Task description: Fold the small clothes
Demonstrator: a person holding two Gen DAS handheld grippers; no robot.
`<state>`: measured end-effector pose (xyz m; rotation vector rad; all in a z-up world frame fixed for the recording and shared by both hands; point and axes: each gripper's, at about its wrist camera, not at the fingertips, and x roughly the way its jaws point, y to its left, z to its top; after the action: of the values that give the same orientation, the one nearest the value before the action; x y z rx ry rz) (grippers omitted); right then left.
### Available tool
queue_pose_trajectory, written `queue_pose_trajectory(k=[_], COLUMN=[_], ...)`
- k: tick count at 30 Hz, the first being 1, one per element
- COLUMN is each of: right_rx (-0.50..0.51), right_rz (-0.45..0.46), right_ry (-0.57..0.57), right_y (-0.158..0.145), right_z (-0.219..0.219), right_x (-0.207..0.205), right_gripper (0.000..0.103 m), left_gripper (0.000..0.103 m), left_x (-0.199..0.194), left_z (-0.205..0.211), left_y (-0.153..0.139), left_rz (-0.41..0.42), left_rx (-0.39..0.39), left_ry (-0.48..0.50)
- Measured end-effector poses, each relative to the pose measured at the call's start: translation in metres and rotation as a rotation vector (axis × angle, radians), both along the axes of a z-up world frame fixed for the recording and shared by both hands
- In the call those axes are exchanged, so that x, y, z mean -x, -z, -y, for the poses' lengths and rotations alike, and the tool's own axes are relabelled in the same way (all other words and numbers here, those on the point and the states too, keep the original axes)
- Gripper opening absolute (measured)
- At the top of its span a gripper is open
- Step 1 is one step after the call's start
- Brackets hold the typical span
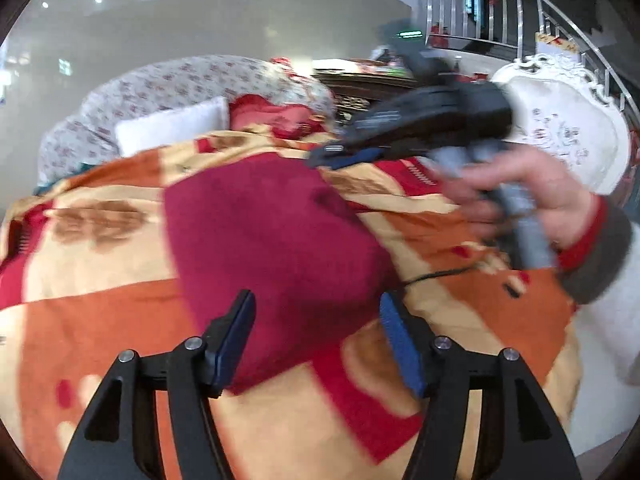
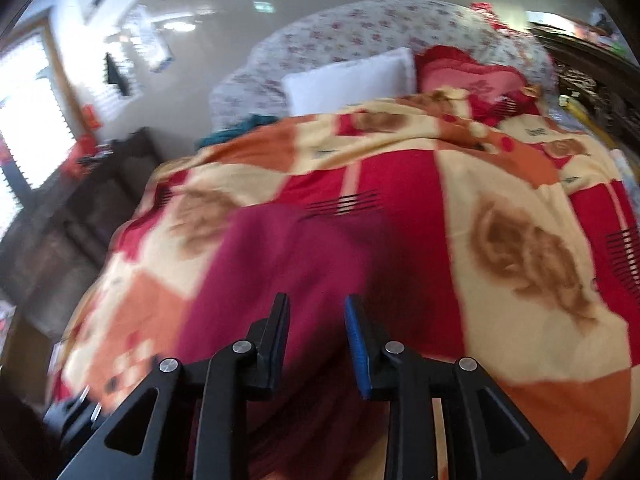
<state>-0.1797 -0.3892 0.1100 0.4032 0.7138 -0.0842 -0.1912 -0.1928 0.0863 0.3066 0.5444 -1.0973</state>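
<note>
A magenta garment [image 1: 276, 248] lies folded flat on a patterned blanket [image 1: 100, 264] on a bed. My left gripper [image 1: 318, 300] is open and empty, just above the garment's near edge. In the left wrist view the right gripper [image 1: 340, 152] is held in a hand at the upper right, above the garment's far corner. In the right wrist view the garment [image 2: 304, 276] lies straight ahead and my right gripper [image 2: 318, 302] hovers over it, jaws parted and empty. Both views are motion-blurred.
A white pillow [image 2: 352, 76], a red cushion [image 2: 472, 76] and a floral headboard [image 2: 360, 28] are at the bed's far end. Dark wooden furniture [image 2: 80, 208] stands to the left of the bed. A white ornate chair [image 1: 560, 120] and metal railing [image 1: 500, 12] are at right.
</note>
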Motion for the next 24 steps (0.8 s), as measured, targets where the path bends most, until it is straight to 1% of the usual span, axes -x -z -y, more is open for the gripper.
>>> queue_pose_trajectory(k=[2, 3, 5, 7, 8, 9, 10, 11, 12, 14, 15, 18, 20, 21, 22, 24], right_rx=[-0.018, -0.022, -0.032, -0.055, -0.055, -0.029, 0.002, 0.04, 0.064, 0.084, 0.078, 0.009, -0.045, -0.064, -0.078, -0.122], right_rz=[0.006, 0.011, 0.014, 0.016, 0.005, -0.013, -0.027, -0.042, -0.052, -0.059, -0.059, -0.075, -0.097, -0.098, -0.094, -0.056], right_ry=[-0.038, -0.048, -0.058, -0.058, -0.067, -0.068, -0.063, -0.062, -0.052, -0.039, -0.033, 0.003, 0.019, 0.02, 0.02, 0.017], right_y=[0.0, 0.0, 0.003, 0.008, 0.012, 0.018, 0.022, 0.026, 0.032, 0.041, 0.045, 0.067, 0.086, 0.091, 0.093, 0.087], right_z=[-0.019, -0.028, -0.041, -0.05, -0.054, -0.059, -0.062, -0.067, -0.069, -0.071, -0.069, -0.057, -0.05, -0.048, -0.047, -0.043], right_x=[0.011, 0.017, 0.027, 0.032, 0.032, 0.032, 0.032, 0.033, 0.035, 0.043, 0.047, 0.056, 0.06, 0.062, 0.064, 0.072], right_gripper=[0.042, 0.044, 0.055, 0.059, 0.059, 0.059, 0.048, 0.018, 0.014, 0.012, 0.012, 0.01, 0.01, 0.01, 0.01, 0.01], left_gripper=[0.065, 0.065, 0.065, 0.065, 0.065, 0.065, 0.065, 0.065, 0.065, 0.065, 0.065, 0.065, 0.065, 0.065, 0.065, 0.065], left_x=[-0.011, -0.018, -0.028, -0.035, -0.035, -0.037, -0.038, -0.039, -0.039, -0.038, -0.038, -0.041, -0.043, -0.044, -0.044, -0.043], left_z=[-0.007, -0.009, -0.011, -0.01, -0.01, -0.007, -0.004, 0.001, 0.003, 0.004, 0.004, 0.004, 0.003, 0.003, 0.001, -0.001], left_y=[0.001, 0.003, 0.006, 0.01, 0.012, 0.014, 0.017, 0.021, 0.025, 0.032, 0.034, 0.042, 0.044, 0.044, 0.043, 0.038], left_rz=[0.03, 0.028, 0.0, -0.019, -0.017, -0.016, -0.018, -0.023, -0.028, -0.038, -0.04, -0.052, -0.071, -0.081, -0.087, -0.081], left_rx=[-0.023, -0.033, -0.038, -0.034, -0.036, -0.042, -0.049, -0.062, -0.075, -0.092, -0.097, -0.113, -0.122, -0.121, -0.117, -0.106], left_ry=[-0.058, -0.088, -0.128, -0.145, -0.151, -0.154, -0.153, -0.153, -0.156, -0.157, -0.156, -0.163, -0.176, -0.181, -0.184, -0.192])
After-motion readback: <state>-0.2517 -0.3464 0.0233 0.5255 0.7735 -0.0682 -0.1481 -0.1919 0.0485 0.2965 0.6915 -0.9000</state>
